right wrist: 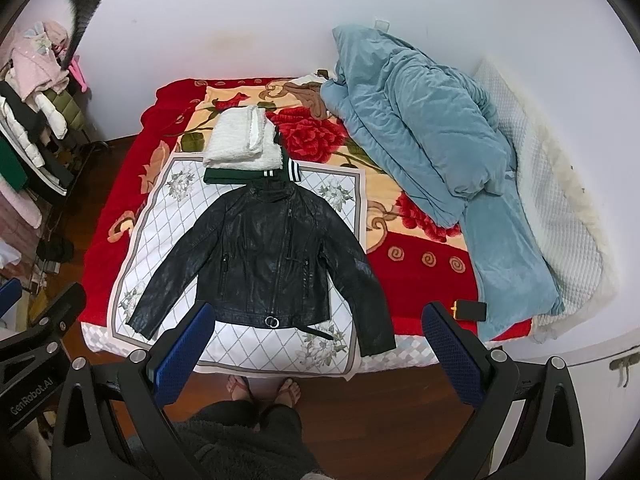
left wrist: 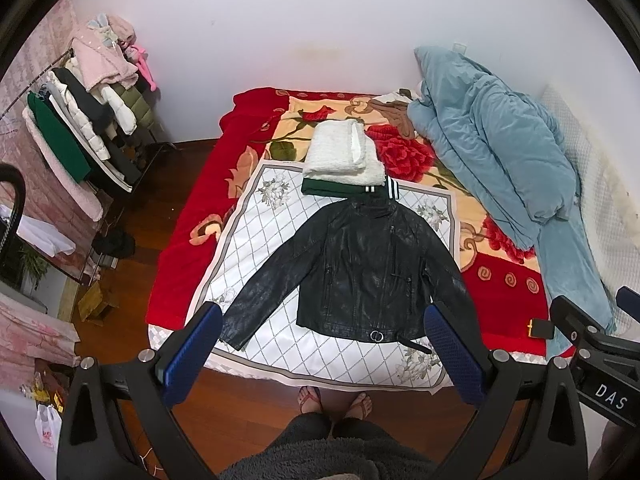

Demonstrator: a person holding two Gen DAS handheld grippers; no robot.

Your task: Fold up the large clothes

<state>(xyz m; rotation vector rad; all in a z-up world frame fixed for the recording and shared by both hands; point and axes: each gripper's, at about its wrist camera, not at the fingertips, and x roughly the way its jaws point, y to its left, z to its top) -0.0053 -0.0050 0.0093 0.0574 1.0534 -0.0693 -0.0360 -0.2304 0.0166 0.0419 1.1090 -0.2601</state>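
A black leather jacket (left wrist: 360, 264) lies flat and face up on a white quilted sheet with a diamond pattern (left wrist: 260, 216), which covers the near part of a bed. Both sleeves are spread out and angled down toward the near edge of the bed, and the collar points toward the far edge. The hem, with a round metal buckle, sits close to the near edge.

Just beyond the collar sits a stack of folded clothes: a fluffy white garment (left wrist: 344, 156) on top of a dark green one with white stripes (left wrist: 340, 189). Under the sheet is a red blanket with a rose print (left wrist: 404, 152). A rumpled light blue duvet (left wrist: 500, 148) is heaped along the right side of the bed, and a small black and gold object (right wrist: 470, 310) lies near the bed's near right corner.

The left gripper (left wrist: 328, 348) hangs in the air above the near edge, its blue-padded fingers wide apart and holding nothing. The right gripper (right wrist: 320, 348) hangs the same way, fingers spread and empty.

The person's sandalled feet (right wrist: 264, 390) stand on a dark wooden floor (left wrist: 192, 176) at the foot of the bed. A rack of hanging clothes (left wrist: 92, 112) stands off the bed's left side, against the wall.
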